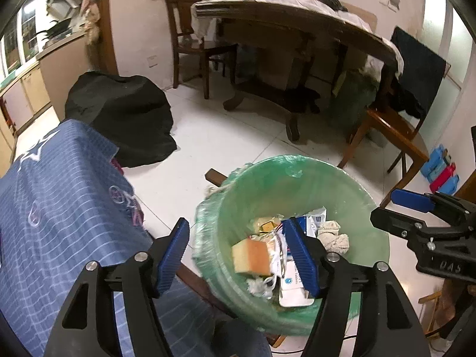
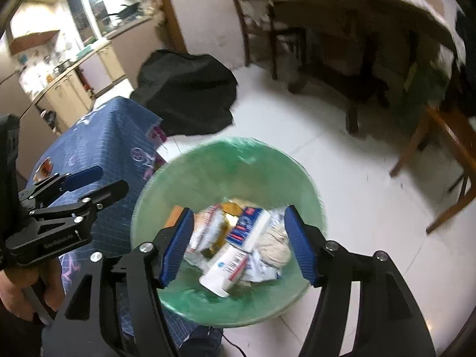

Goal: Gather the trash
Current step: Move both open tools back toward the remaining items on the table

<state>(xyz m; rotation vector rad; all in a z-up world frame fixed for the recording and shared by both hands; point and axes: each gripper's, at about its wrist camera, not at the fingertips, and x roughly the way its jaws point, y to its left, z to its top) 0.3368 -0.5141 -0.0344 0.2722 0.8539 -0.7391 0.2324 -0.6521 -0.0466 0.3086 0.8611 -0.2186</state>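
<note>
A trash bin lined with a green bag (image 1: 297, 178) stands on the white floor and also shows in the right wrist view (image 2: 238, 160). Inside lie an orange sponge (image 1: 251, 257), a white tube (image 2: 226, 267), a white cloth (image 2: 273, 250) and paper wrappers. My left gripper (image 1: 238, 255) is open and empty above the bin's left rim. My right gripper (image 2: 238, 244) is open and empty over the bin's middle. The right gripper also shows at the right edge of the left wrist view (image 1: 422, 217).
A table with a blue checked cloth (image 1: 59, 208) stands left of the bin. A black cover (image 1: 122, 119) lies on the floor behind it. A wooden table (image 1: 297, 29) and chairs (image 1: 386, 136) stand at the back and right.
</note>
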